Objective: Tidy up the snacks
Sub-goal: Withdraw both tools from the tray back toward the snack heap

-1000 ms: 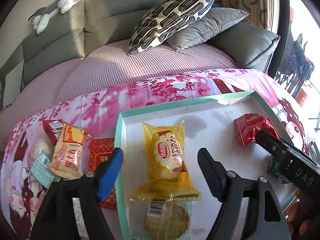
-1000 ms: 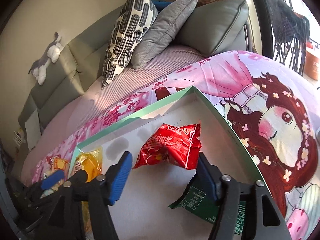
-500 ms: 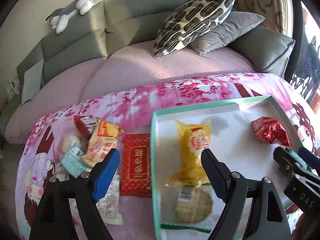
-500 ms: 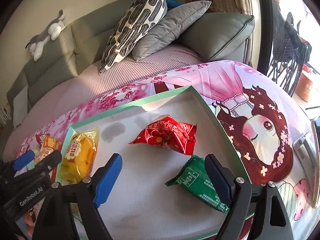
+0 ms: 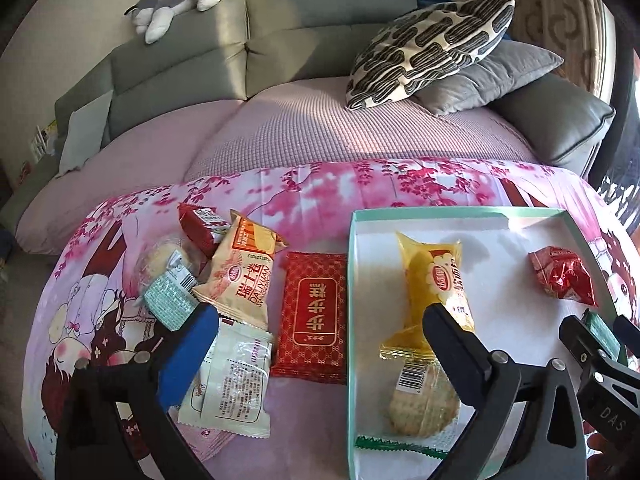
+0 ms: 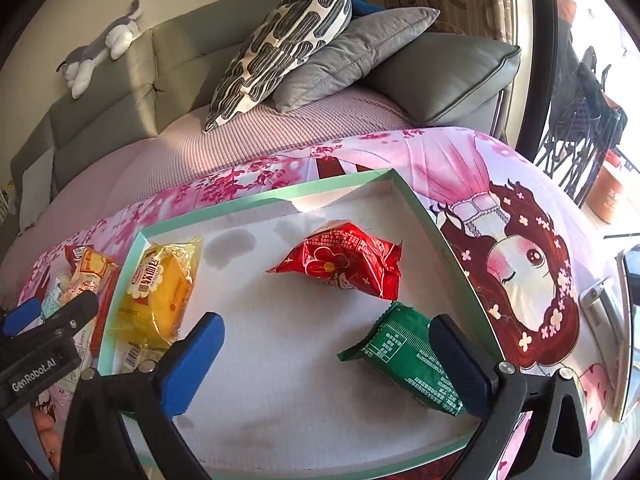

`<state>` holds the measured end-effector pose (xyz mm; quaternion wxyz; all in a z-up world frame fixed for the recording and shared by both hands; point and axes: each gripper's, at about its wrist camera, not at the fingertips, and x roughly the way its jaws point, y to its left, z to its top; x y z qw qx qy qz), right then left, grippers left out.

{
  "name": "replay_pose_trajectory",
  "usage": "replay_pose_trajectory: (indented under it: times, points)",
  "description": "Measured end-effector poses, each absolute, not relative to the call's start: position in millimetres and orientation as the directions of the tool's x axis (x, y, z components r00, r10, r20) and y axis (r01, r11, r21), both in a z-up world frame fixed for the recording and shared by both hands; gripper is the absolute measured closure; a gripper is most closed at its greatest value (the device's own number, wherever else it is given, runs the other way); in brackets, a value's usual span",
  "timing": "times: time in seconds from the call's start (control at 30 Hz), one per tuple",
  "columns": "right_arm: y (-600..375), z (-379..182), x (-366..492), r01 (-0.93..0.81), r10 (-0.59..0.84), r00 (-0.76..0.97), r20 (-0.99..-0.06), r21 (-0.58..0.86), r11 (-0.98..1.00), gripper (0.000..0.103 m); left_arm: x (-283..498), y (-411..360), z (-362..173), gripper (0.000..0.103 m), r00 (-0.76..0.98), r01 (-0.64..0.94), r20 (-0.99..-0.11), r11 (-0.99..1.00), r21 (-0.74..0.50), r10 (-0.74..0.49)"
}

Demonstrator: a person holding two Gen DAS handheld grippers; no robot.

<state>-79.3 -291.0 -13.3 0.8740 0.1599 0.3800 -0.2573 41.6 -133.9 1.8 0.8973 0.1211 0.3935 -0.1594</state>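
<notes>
The left gripper [image 5: 316, 336] hangs with its jaws spread wide and empty above the seam between the loose snacks and the tray; its body reads "GenRobot.AI" in the right wrist view. The right gripper [image 6: 326, 360] is likewise wide apart, gripping nothing, over the tray's near half, marked "DAS" in the left wrist view. The mint-rimmed tray [image 5: 351, 280] sits on a pink cartoon-print cloth [image 5: 320, 188] and holds four packets: a yellow cake packet [image 5: 436, 280] at 9 o'clock, a round clear-wrapped cracker [image 5: 422, 404] just below it and overlapped by it, a red crinkled packet [image 6: 344, 260] near the centre, and a green packet [image 6: 408, 356] at 4 o'clock. Outside the tray, at its 9 o'clock, lie a flat red packet with Chinese characters [image 5: 314, 312], a cream packet reading "DALIYUAN" [image 5: 246, 272], a white packet with small print [image 5: 232, 384], a teal-labelled packet [image 5: 170, 296] and a small red box [image 5: 200, 226].
</notes>
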Motion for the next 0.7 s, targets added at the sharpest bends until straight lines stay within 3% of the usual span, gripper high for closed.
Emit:
replay_pose_trajectory:
  times: [0.33, 0.7]
  points:
    - [-279, -10, -75, 0.55, -0.339, 0.596, -0.728, 0.062, 0.833, 0.0, 38, -123, 4, 0.001, 0.64, 0.392, -0.733, 0.918, 0.054, -0.23]
    - [-231, -2, -54, 0.442, -0.289, 0.664, -0.69, 0.05, 0.896, 0.0, 44, -65, 8, 0.001, 0.667, 0.299, -0.721, 0.954, 0.025, -0.19]
